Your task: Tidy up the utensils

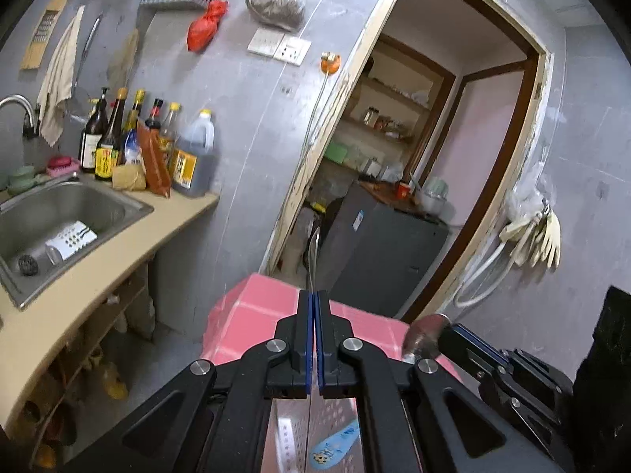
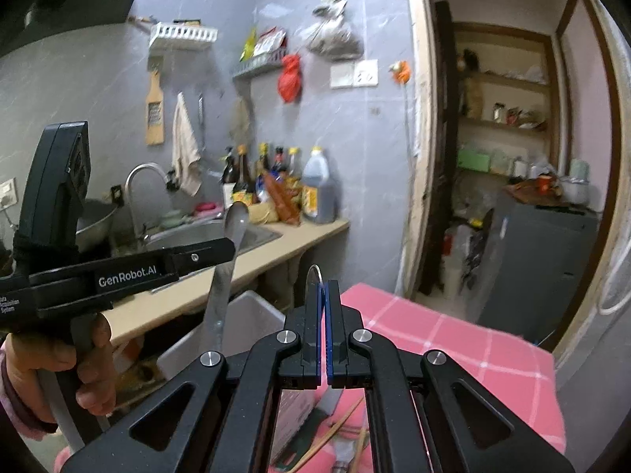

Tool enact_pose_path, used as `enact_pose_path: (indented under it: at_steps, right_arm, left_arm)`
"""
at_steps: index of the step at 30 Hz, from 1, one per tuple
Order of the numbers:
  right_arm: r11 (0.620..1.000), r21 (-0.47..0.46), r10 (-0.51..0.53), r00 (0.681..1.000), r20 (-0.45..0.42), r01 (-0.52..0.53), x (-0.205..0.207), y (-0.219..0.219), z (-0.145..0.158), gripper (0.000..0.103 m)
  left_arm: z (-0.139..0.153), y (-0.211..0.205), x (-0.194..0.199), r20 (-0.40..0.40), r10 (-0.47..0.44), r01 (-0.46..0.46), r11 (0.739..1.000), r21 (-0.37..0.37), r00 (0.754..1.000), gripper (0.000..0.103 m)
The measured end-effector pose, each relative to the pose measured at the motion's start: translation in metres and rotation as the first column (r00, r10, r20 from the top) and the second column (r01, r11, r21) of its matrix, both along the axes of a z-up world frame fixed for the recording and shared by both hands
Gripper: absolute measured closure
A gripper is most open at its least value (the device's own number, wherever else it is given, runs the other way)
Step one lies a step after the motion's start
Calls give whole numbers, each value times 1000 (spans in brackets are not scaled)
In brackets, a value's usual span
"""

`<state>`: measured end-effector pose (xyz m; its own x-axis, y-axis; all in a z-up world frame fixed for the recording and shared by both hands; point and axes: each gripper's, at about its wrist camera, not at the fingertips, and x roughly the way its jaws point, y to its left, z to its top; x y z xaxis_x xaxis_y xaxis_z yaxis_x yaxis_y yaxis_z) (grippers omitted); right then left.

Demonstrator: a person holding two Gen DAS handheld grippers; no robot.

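Left gripper (image 1: 314, 299): the two blue-padded fingers (image 1: 304, 339) are pressed together on the thin handle of a spoon (image 2: 235, 220). In the left wrist view only the spoon's edge shows, as a narrow metal line rising from between the pads. In the right wrist view the same gripper (image 2: 232, 245) appears from the side, held in the person's left hand (image 2: 84, 358); the spoon stands nearly upright, bowl up, handle hanging below the fingers.

Right gripper (image 2: 324, 287): its fingers (image 2: 334, 315) are closed narrowly on a second spoon (image 2: 312, 276), whose rounded bowl pokes up edge-on just above the fingertips. In the left wrist view this gripper (image 1: 445, 335) enters from the right with the round metal bowl (image 1: 426, 339) at its tip.

Both spoons are held in the air above a tabletop covered with a pink checked cloth (image 2: 453, 339). Below the right gripper, chopsticks (image 2: 343, 421) lie on the cloth beside a perforated metal holder (image 2: 295, 414), partly hidden by the gripper frame. Seen between the arms of the left gripper is the same perforated metal surface (image 1: 292, 433) and a blue-patterned piece (image 1: 335, 447) that cannot be identified.

Further out: a kitchen counter (image 1: 118, 268) with a steel sink (image 1: 130, 207), a faucet (image 1: 17, 104), and a cluster of sauce bottles (image 1: 150, 142). A towel (image 1: 59, 79) and a red bag (image 1: 207, 25) hang on the grey wall. A doorway (image 1: 512, 165) opens to shelves and a dark cabinet (image 1: 378, 252).
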<state>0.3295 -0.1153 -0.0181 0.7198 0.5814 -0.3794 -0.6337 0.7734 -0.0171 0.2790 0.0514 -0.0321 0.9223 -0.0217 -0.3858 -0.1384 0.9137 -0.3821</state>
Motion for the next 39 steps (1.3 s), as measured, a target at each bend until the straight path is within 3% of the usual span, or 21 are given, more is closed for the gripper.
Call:
enact_pose_path:
  at_steps: [10, 16, 22, 27, 31, 33, 39]
  right_arm:
    - [998, 32, 56, 986, -154, -51, 6, -4, -36, 99]
    - [996, 64, 66, 975, -212, -54, 6, -9, -45, 96]
    - [992, 125, -3, 978, -211, 30, 2, -29, -36, 77]
    - [962, 204, -147, 976, -158, 179, -17, -71, -16, 36]
    - [932, 240, -249, 960, -128, 273, -30, -107, 0, 15]
    - [919, 243, -296, 951, -92, 309, -40, -124, 7, 1]
    - [897, 189, -397, 916, -56, 401, -50, -160, 12, 1]
  left_arm:
    - [-16, 0, -11, -98, -70, 65, 997, -52, 993, 100]
    - [-22, 4, -19, -140, -106, 94, 991, -91, 985, 85]
    - [-17, 8, -33, -104, -82, 70, 991, -117, 991, 54]
    - [1, -8, -45, -40, -62, 59, 997, -56, 997, 25]
    - [18, -34, -51, 27, -54, 53, 999, 8, 998, 0]
    - [24, -48, -54, 71, -56, 53, 998, 42, 996, 0]
    - [24, -92, -46, 77, -119, 108, 986, 125, 990, 0]
